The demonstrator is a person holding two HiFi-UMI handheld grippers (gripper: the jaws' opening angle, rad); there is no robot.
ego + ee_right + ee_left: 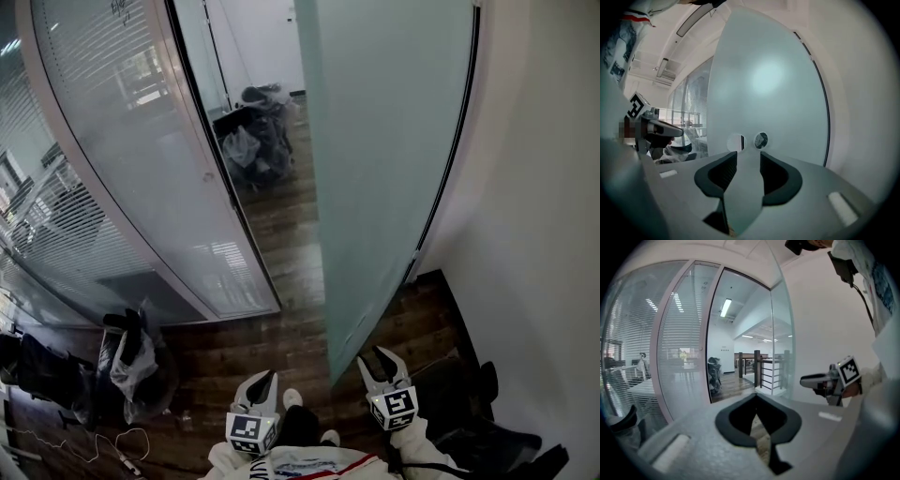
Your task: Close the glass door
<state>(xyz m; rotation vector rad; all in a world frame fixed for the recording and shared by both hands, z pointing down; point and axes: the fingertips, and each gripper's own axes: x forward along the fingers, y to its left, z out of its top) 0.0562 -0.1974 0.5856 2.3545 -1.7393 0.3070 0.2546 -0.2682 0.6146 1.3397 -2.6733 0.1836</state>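
Glass door [384,169]: one frosted panel, standing open, swung back close to the white wall [534,187], its lower edge over the wooden floor [281,234] just ahead of the person. The doorway beside it is open, with a glazed partition [141,169] and its blinds on the other side.

Two tools show in the head view, each carrying one marker cube. The left hand-held gripper [265,378] has its jaws brought together at the tips, with nothing between them. The right hand-held gripper [375,358] sits just right of the door's bottom edge, jaws parted and pressing on nothing.

Only the right gripper view shows two round holes [736,142] side by side in the panel, just above the spread jaws; the pale door fills the gap between them.

Only the left gripper view shows the room through the doorway: a dark railing [766,373] and one long ceiling light [725,307].

Only the head view shows a bagged bin [131,366] at the foot of the partition.
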